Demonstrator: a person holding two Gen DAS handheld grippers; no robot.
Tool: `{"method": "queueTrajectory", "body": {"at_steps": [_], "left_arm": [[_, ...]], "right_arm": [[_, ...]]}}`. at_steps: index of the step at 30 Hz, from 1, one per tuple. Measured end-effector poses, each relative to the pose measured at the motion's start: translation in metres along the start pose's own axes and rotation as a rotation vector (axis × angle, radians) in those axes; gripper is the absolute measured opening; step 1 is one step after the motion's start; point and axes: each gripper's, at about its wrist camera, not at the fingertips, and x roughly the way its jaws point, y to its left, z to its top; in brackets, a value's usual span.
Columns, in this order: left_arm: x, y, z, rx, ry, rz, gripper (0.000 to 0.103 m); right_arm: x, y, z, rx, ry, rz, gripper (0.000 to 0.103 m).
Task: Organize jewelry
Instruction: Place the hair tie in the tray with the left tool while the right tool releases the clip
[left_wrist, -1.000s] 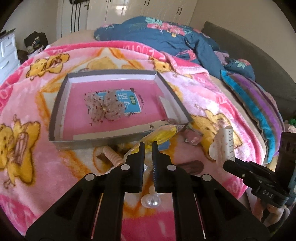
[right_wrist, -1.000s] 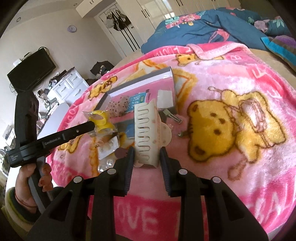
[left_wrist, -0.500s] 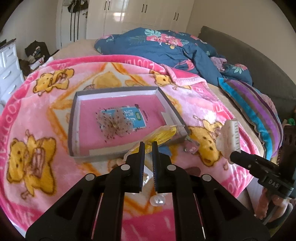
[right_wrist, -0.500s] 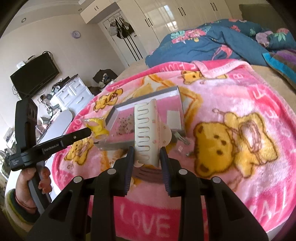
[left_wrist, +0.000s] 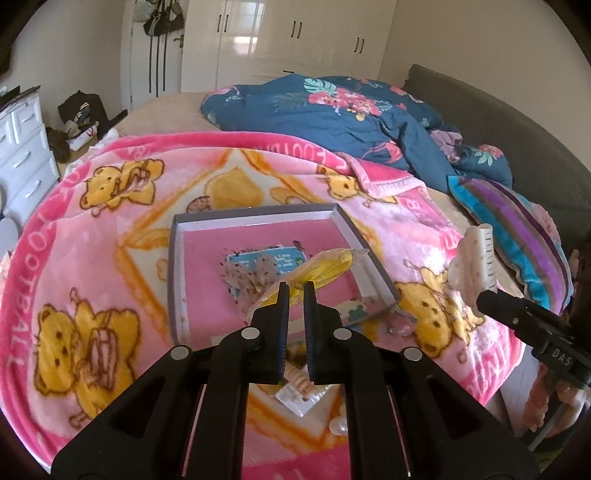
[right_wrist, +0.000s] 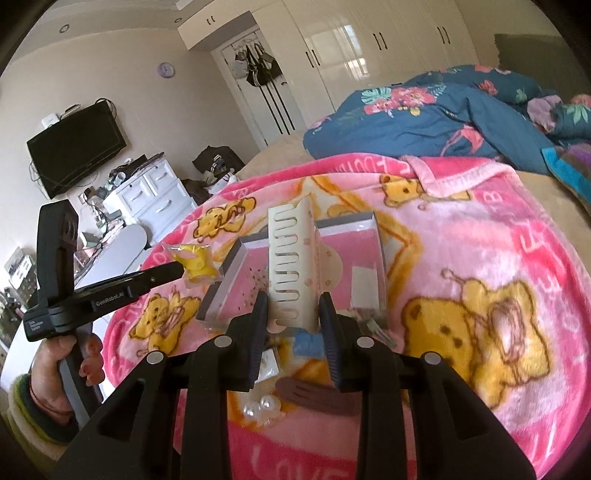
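My left gripper is shut on a clear packet with a yellow piece and holds it above the near edge of the shallow grey box with a pink floor. A beige sequined flower lies inside the box. My right gripper is shut on a cream claw hair clip, raised above the blanket; the clip also shows in the left wrist view. The packet also shows in the right wrist view.
Loose pieces lie on the pink bear blanket in front of the box: pearls, a brown hair clip, a small clear packet. A blue floral duvet lies beyond. White drawers stand left.
Both grippers have risen and pulled back from the blanket with their pieces held. The box looks smaller and farther; the yellow packet now hangs over its near side.
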Motion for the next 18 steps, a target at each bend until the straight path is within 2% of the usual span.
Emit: {"method": "queueTrajectory", "body": {"at_steps": [12, 18], "left_arm": [[0.031, 0.027, -0.001, -0.025, 0.029, 0.054, 0.002], [0.054, 0.042, -0.009, -0.056, 0.067, 0.061, 0.002]], "right_arm": [[0.045, 0.008, 0.027, -0.049, 0.012, -0.003, 0.027], [0.068, 0.008, 0.035, -0.064, 0.029, -0.013, 0.027]]}}
